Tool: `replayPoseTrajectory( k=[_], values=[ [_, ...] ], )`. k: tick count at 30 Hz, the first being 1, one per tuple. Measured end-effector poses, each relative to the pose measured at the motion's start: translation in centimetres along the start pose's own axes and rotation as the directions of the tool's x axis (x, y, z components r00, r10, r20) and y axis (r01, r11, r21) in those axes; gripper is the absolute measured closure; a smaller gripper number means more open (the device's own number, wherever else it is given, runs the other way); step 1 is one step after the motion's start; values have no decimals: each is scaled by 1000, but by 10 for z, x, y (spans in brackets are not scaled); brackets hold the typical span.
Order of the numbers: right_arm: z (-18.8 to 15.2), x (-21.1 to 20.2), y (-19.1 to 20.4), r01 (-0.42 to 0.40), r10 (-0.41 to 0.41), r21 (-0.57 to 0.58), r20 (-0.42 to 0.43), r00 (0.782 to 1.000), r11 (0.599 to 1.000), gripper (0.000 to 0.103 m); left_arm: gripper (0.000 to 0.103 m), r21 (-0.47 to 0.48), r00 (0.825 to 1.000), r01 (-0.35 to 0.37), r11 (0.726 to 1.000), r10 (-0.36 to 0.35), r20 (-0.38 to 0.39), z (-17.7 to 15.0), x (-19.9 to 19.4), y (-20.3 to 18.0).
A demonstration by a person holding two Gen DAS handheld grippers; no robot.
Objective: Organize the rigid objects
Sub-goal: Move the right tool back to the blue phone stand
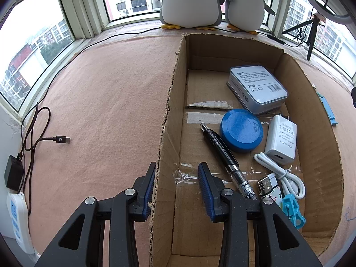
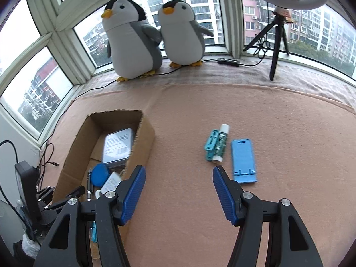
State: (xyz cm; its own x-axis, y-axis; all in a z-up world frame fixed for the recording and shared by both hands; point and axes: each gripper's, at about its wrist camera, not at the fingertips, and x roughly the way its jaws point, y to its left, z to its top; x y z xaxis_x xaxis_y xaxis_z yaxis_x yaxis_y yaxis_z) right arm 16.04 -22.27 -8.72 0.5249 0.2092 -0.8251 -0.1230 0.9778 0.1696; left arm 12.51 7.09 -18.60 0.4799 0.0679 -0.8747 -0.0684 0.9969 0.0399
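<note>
The cardboard box [image 1: 222, 111] fills the right half of the left wrist view, standing open-topped on the pink felt surface [image 1: 100, 111]. Inside it lie a grey tin [image 1: 257, 87] toward the far end, a blue round lid [image 1: 241, 132] just in front of it, a white charger [image 1: 281, 142] to the right of the lid, a black pen [image 1: 222, 153] lying diagonally to the lid's left, and a white cable [image 1: 280, 173] near the front. A turquoise clip [image 1: 291, 211] rests in the near right corner. The left gripper [image 1: 176, 184] stands open, its jaws astride the box's left wall, one finger outside and one inside, holding nothing. A black USB cable [image 1: 40, 140] trails across the felt at the far left. Two plush penguins [image 1: 191, 2] sit on the window ledge behind.

In the right wrist view the box [image 2: 144, 138] sits to the left, with the tin [image 2: 118, 148] and the blue lid [image 2: 101, 174] visible inside. The right gripper [image 2: 179, 191] hovers above the bare felt [image 2: 267, 122] with its jaws spread wide and nothing between them. Ahead of it, well apart from the box, lie three things side by side: a turquoise clip-like piece [image 2: 210, 144], a glue stick [image 2: 220, 143] touching it, and a blue phone stand [image 2: 243, 160] just to the right. A black tripod [image 2: 274, 42] stands by the window, right of the penguins [image 2: 155, 37].
</note>
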Motion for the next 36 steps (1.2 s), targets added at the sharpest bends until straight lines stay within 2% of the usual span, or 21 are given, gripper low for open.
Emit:
replayPoseTrajectory(
  k=[6, 12, 17, 21, 36],
  values=[
    [-1, 16, -35, 85, -85, -4, -65, 994, 996, 44, 64, -1, 1000, 0, 1000, 0, 0, 0, 0, 0],
    [-3, 31, -57, 133, -132, -3, -106, 985, 991, 44, 64, 0, 1000, -1, 1000, 1, 0, 0, 0, 0],
    [-4, 48, -59, 141, -145, -39, -138, 980, 989, 45, 64, -2, 1000, -1, 1000, 1, 0, -1, 1, 0],
    [-5, 59, -59, 144, -154, -70, -157, 976, 987, 54, 63, -2, 1000, -2, 1000, 2, 0, -1, 1, 1],
    [7, 80, -61, 168, -189, -124, -181, 965, 978, 56, 62, -4, 1000, -11, 1000, 11, -3, -2, 1, 2]
  ],
)
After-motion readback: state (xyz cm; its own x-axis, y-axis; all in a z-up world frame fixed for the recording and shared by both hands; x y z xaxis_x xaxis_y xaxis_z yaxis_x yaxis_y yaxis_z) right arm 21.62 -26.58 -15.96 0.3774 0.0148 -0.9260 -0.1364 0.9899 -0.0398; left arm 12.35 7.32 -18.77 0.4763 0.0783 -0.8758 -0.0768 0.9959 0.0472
